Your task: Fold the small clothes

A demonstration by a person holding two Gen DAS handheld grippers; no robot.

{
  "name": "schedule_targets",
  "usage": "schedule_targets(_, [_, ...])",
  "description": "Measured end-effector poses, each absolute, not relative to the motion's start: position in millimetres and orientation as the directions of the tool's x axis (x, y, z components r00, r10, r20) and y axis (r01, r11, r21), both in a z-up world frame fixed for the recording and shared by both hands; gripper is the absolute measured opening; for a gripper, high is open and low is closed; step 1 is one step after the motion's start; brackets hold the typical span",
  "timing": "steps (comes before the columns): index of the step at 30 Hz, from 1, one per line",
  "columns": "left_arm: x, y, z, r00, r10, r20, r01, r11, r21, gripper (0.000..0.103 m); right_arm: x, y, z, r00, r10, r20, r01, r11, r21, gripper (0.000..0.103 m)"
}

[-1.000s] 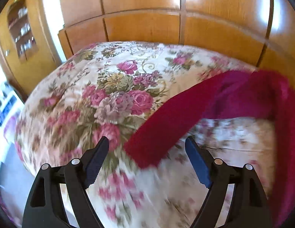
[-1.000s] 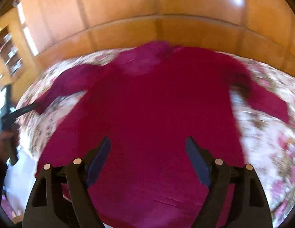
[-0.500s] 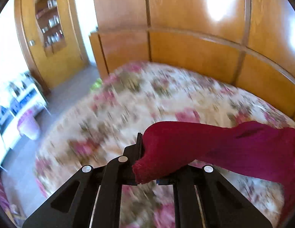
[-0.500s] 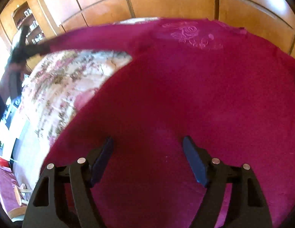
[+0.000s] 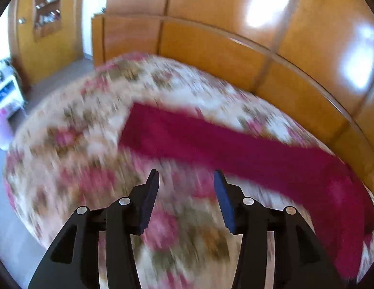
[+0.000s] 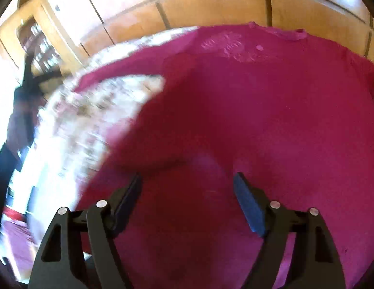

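A crimson long-sleeved top (image 6: 247, 120) lies spread on a floral bedspread (image 6: 90, 120). One sleeve (image 5: 211, 142) stretches flat across the bedspread (image 5: 73, 159) in the left wrist view, ahead of my left gripper (image 5: 186, 180). That gripper's jaws are opening with nothing between them; the sleeve is free of them. My right gripper (image 6: 188, 180) hovers open over the top's body, with only fabric below it. At the far left of the right wrist view the left gripper (image 6: 35, 77) shows, dark and blurred, held by a hand (image 6: 20, 120).
A wooden headboard and panelled wardrobe (image 5: 211, 48) run behind the bed. The bed's left edge drops to a grey floor (image 5: 8, 228). A wooden shelf niche (image 5: 47, 7) and white furniture (image 5: 6, 91) stand at the far left.
The left gripper closed on the sleeve end, drew it out across the bedspread, then let it go and pulled back. The right gripper has moved closer over the top's body.
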State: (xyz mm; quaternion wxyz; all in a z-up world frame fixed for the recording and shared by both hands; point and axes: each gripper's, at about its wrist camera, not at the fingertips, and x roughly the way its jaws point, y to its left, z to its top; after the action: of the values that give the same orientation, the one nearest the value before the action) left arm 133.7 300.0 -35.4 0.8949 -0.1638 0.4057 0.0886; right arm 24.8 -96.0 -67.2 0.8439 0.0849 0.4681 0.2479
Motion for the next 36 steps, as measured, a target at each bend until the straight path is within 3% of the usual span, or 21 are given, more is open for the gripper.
schedule_targets(3, [97,282,-53,0.645,-0.062,-0.761,-0.243,0.928,-0.282,0.059,20,-63,-54,0.378,0.575,-0.726,-0.383,0.811,0.442,0.077])
schedule_targets(6, [73,263,-67,0.623,-0.126,-0.772,-0.197,0.93,-0.31,0.06,19,-25,-57,0.346,0.553,-0.758,-0.409,0.816,0.409,0.077])
schedule_targets(8, [56,248,-72,0.609,-0.157,-0.777,-0.169,0.932,-0.32,0.06,18,5,-71,0.318,0.479,-0.818,-0.45,0.836,0.314,0.07])
schedule_targets(10, [45,237,-73,0.595,-0.205,-0.777,-0.129,0.93,-0.344,0.06,13,19,-86,0.367,0.322,-0.873,-0.467,0.875,0.127,0.03])
schedule_targets(11, [41,232,-73,0.592,-0.225,-0.774,-0.113,0.928,-0.356,0.06,9,14,-89,0.385,0.324,-0.864,-0.473,0.873,0.117,0.028])
schedule_targets(12, [35,226,-71,0.588,-0.261,-0.765,-0.083,0.922,-0.378,0.06,8,2,-88,0.385,0.34,-0.858,-0.465,0.875,0.138,0.013])
schedule_targets(13, [31,223,-69,0.586,-0.295,-0.755,-0.054,0.915,-0.399,0.06,6,-13,-83,0.387,0.367,-0.846,-0.443,0.879,0.178,0.012])
schedule_targets(17, [17,199,-64,0.55,-0.464,-0.694,0.079,0.857,-0.51,0.06,-2,-87,-69,0.378,0.574,-0.726,-0.361,0.814,0.455,0.011])
schedule_targets(19, [14,181,-66,0.514,-0.561,-0.649,0.139,0.801,-0.583,0.06,-3,-115,-75,0.376,0.608,-0.699,-0.301,0.794,0.528,0.01])
schedule_targets(22, [18,156,-76,0.465,-0.651,-0.601,0.165,0.73,-0.663,0.069,-3,-148,-91,0.362,0.672,-0.646,-0.223,0.735,0.64,0.009])
schedule_targets(26, [37,121,-97,0.386,-0.747,-0.542,0.141,0.628,-0.765,0.07,-5,-148,-91,0.312,0.765,-0.564,-0.261,0.64,0.723,0.009])
schedule_targets(29, [53,98,-113,0.336,-0.789,-0.515,0.102,0.574,-0.813,0.073,-16,-131,-77,0.281,0.763,-0.583,-0.334,0.647,0.685,0.021])
schedule_targets(31, [64,88,-122,0.316,-0.806,-0.5,0.068,0.545,-0.836,0.073,-21,-131,-73,0.285,0.739,-0.61,-0.351,0.673,0.651,0.05])
schedule_targets(33, [69,79,-121,0.319,-0.797,-0.513,0.08,0.562,-0.823,0.073,-26,-140,-70,0.322,0.705,-0.632,-0.345,0.709,0.616,0.051])
schedule_targets(34, [70,77,-120,0.316,-0.795,-0.517,0.084,0.567,-0.82,0.07,-27,-146,-69,0.344,0.686,-0.641,-0.33,0.727,0.602,0.052])
schedule_targets(36, [73,75,-119,0.303,-0.796,-0.523,0.093,0.571,-0.816,0.049,-26,-162,-67,0.408,0.623,-0.667,-0.282,0.781,0.557,0.058])
